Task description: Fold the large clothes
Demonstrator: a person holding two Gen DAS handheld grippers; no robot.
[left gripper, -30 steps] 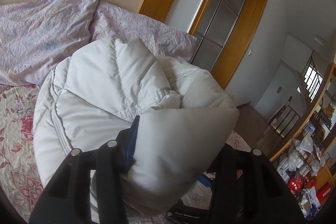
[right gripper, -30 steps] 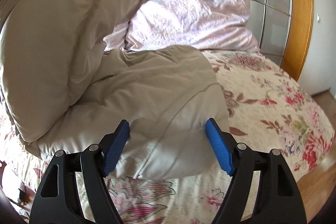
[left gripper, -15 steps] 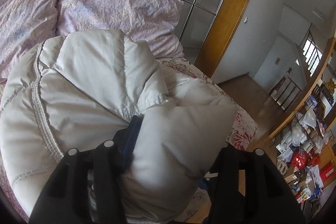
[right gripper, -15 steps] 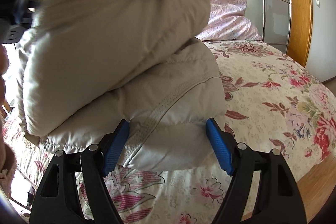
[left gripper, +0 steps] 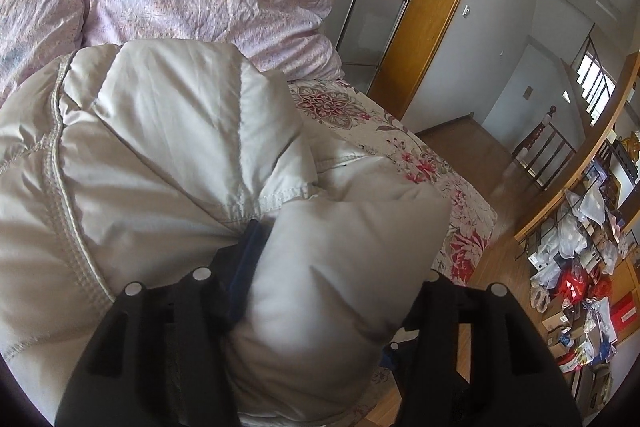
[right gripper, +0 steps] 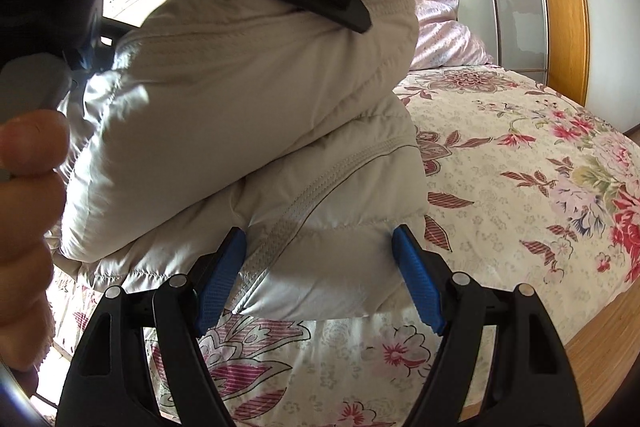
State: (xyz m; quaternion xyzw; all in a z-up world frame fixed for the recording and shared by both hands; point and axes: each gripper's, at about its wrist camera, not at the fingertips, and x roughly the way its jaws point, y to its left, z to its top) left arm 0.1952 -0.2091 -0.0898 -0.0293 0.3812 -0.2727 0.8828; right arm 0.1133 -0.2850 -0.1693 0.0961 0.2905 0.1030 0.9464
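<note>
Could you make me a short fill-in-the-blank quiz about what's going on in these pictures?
1. The puffy white jacket lies on a bed whose cover has a ____ print.
2. The pads on the right claw are coloured ____.
3. Behind the jacket, at the head of the bed, lies a pale purple ____.
4. The jacket's upper layer lies ____ over its lower layer.

Missing words: floral; blue; pillow; folded
</note>
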